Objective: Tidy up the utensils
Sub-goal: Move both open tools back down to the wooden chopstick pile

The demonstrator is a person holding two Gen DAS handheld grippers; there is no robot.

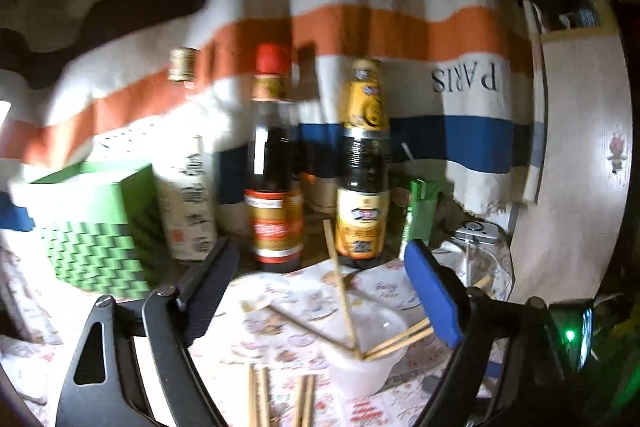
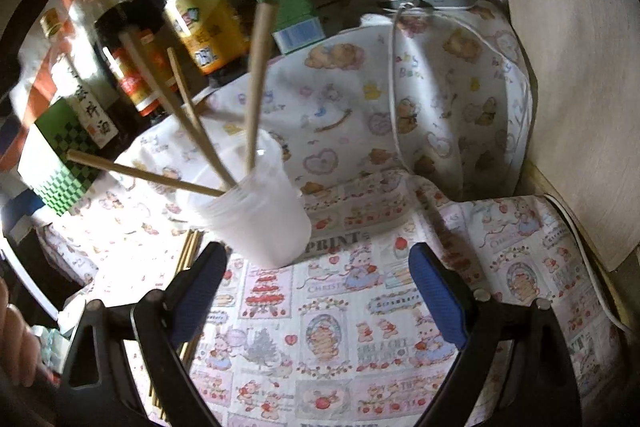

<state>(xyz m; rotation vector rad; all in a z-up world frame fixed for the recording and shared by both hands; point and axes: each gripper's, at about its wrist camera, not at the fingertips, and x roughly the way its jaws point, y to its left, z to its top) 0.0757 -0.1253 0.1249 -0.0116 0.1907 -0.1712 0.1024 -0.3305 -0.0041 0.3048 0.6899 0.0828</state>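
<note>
Left wrist view, scanned left to right: a green checkered box (image 1: 94,227) stands at 9 o'clock, then a white carton (image 1: 186,199), a red-capped sauce bottle (image 1: 274,163) and a yellow-labelled sauce bottle (image 1: 363,163) at 12 o'clock. The left hand-held gripper (image 1: 324,301) is released, jaws spread wide with nothing between the pads. Below it, at 6 o'clock, the translucent plastic cup (image 1: 360,359) stands on the cloth-covered surface (image 1: 288,299) with several chopsticks (image 1: 340,275) leaning out of it. More loose chopsticks (image 1: 280,399) lie flat on the cloth just beside the cup, at 7 o'clock.

Right wrist view: the right hand-held gripper (image 2: 318,291) is likewise released and empty. The cup sits at 11 o'clock from its jaws, holding four chopsticks fanned toward 9 through 12 o'clock.

Progress estimate: partly done. Some chopsticks are already in the cup; the loose ones on the cloth remain to be collected.
</note>
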